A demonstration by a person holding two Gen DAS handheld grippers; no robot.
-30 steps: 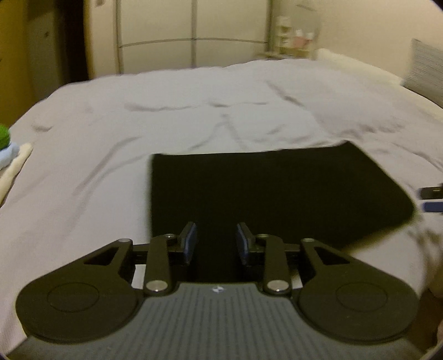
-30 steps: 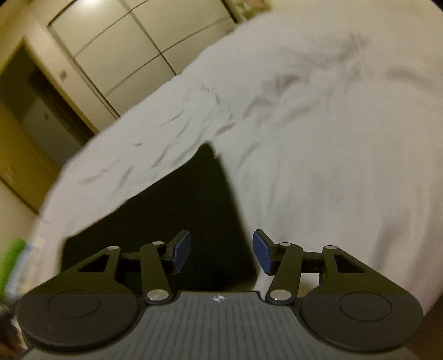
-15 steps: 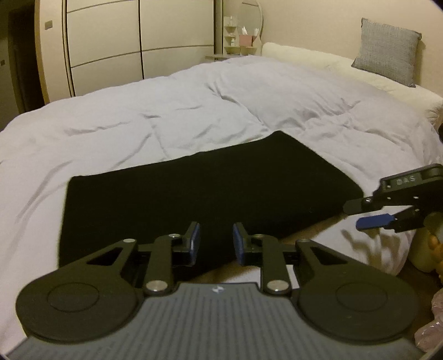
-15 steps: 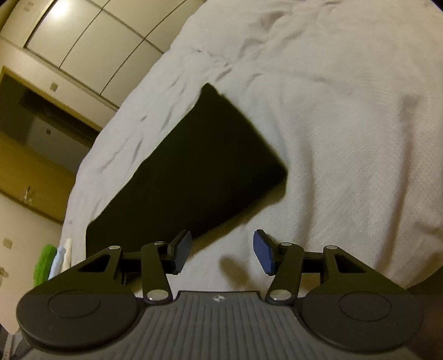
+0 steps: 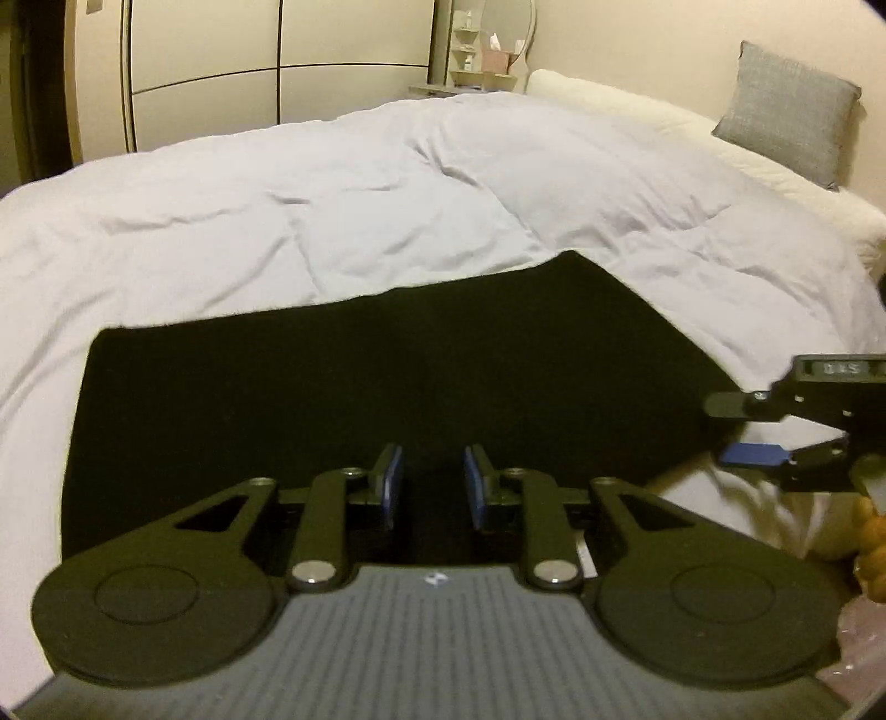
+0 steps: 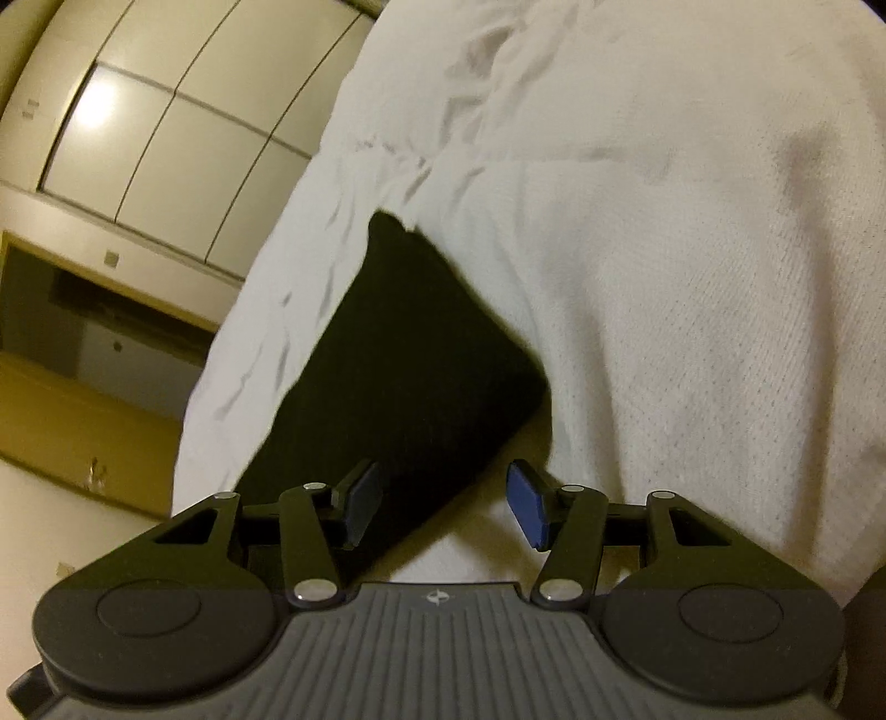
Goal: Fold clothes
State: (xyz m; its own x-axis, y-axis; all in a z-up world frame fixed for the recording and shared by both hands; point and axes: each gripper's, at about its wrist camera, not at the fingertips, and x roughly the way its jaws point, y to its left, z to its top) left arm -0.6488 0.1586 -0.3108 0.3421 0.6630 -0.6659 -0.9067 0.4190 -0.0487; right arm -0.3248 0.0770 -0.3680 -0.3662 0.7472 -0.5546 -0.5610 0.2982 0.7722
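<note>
A black garment (image 5: 387,387), folded into a flat rectangle, lies on the white duvet (image 5: 332,221). My left gripper (image 5: 429,487) hovers over its near edge with the pads a narrow gap apart and no cloth pinched between them. My right gripper (image 5: 720,432) shows in the left wrist view at the cloth's right corner, open, one finger above the other. The right wrist view has the black garment (image 6: 398,360) running away to the upper left. There its near corner reaches under the left finger of my open right gripper (image 6: 443,498).
A grey pillow (image 5: 786,111) and a long cream pillow (image 5: 692,127) lie at the bed's head. Pale wardrobe doors (image 5: 277,72) and a small shelf (image 5: 482,50) stand behind the bed. A brown plush thing (image 5: 872,548) sits off the bed's near right edge.
The left view has swung right and come closer to the black garment, and the left jaws have narrowed a little. The right gripper has rolled and sunk toward the cloth's right corner.
</note>
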